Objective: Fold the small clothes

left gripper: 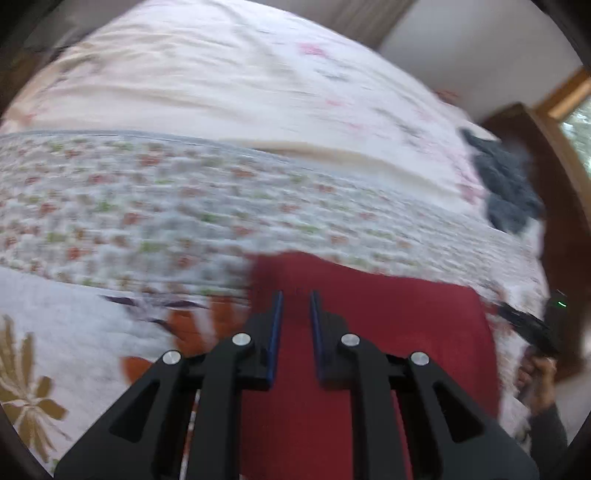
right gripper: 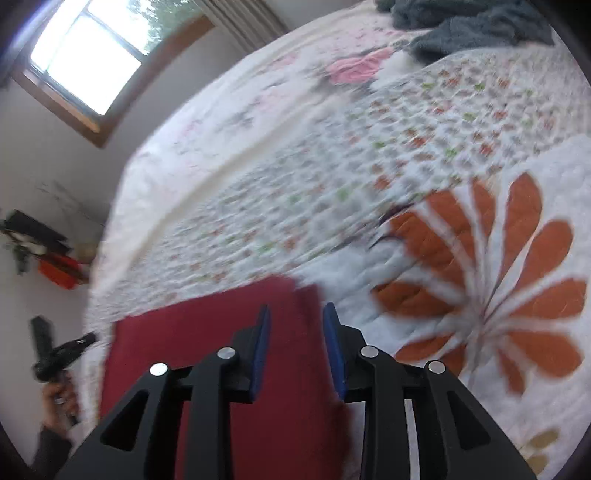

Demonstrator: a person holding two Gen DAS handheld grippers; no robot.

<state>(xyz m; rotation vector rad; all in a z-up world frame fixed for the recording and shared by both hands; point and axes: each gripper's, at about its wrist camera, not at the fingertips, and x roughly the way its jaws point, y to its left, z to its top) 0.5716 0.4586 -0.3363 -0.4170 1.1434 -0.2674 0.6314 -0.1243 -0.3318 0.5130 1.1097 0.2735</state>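
red cloth flat on quilt, left tongs and right tongs parted, empty, above it

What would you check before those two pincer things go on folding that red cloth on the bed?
1. Left tool open: ok, fingers apart.
2. Right tool open: ok.
3. Red cloth lying flat: ok, looks smooth.
4. Both tools over the cloth: ok.
5. Cloth gripped: not ok, nothing between either tool's fingers.
6. Grey blanket clear of cloth: ok, far across the bed.
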